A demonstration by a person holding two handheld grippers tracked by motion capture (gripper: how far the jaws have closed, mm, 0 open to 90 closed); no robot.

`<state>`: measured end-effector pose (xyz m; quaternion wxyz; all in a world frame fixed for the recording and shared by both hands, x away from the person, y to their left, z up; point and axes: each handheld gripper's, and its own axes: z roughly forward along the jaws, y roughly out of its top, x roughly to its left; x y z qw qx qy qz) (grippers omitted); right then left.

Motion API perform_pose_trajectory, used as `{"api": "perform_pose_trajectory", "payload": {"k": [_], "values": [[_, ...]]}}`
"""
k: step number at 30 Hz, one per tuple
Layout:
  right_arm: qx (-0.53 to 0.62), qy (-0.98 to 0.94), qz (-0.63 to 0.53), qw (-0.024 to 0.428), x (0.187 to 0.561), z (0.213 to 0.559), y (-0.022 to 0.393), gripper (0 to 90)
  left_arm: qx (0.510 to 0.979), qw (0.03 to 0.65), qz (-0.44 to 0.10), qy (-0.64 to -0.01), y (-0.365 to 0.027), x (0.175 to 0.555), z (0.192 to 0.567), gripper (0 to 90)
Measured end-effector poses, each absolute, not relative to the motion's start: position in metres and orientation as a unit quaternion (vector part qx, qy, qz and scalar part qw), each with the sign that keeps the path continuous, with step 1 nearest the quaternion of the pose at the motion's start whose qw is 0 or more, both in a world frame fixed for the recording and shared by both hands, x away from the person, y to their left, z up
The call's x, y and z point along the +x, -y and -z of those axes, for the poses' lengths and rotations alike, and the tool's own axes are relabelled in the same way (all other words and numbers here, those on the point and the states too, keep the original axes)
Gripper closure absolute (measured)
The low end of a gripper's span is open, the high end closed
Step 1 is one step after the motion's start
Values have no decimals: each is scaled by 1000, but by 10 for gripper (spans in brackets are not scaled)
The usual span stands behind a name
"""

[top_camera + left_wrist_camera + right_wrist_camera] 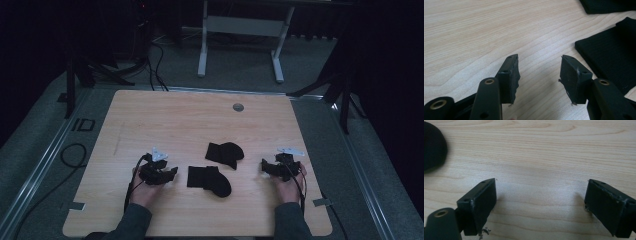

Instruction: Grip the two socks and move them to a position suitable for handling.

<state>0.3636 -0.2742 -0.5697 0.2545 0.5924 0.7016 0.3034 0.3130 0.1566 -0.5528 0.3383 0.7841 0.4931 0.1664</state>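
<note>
Two black socks lie at the middle of the wooden table (150, 120): one sock (225, 154) farther back, the other sock (209, 180) nearer the front. My left gripper (171, 173) rests on the wood just left of the nearer sock, open. In the left gripper view the left gripper (539, 58) has bare wood between its jaws, with the nearer sock (609, 55) to the right and the farther sock (609, 5) at the top right. My right gripper (264, 166) sits right of the socks, open. In the right gripper view the right gripper (541, 182) spans bare wood, and a sock (432, 147) curves in at the top left.
A small grey round cap (238, 107) is set into the table near its far edge. A white desk frame (240, 25) stands on the floor behind. Cables (75, 155) and dark stands (345, 95) lie around the table's sides.
</note>
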Motion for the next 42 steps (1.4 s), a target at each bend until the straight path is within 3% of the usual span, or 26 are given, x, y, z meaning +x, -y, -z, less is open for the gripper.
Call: {"api": "perform_pose_trajectory", "payload": {"k": [18,29,34,37,42], "values": [[591,-703,-304,254,361,570,271,105,787,327,-167,-497,-159,318,556,489],[588,-714,-294,240,357,565,267,183,796,299,-187,-493,-153,316,556,539],[587,-720,-288,234,354,562,264,274,796,296,-187,-493,-153,316,556,539],[582,-725,-288,230,352,559,263,380,796,295,-188,-494,-152,316,555,537],[571,-735,-295,217,347,556,258,457,795,290,-197,-496,-150,315,555,517]]}}
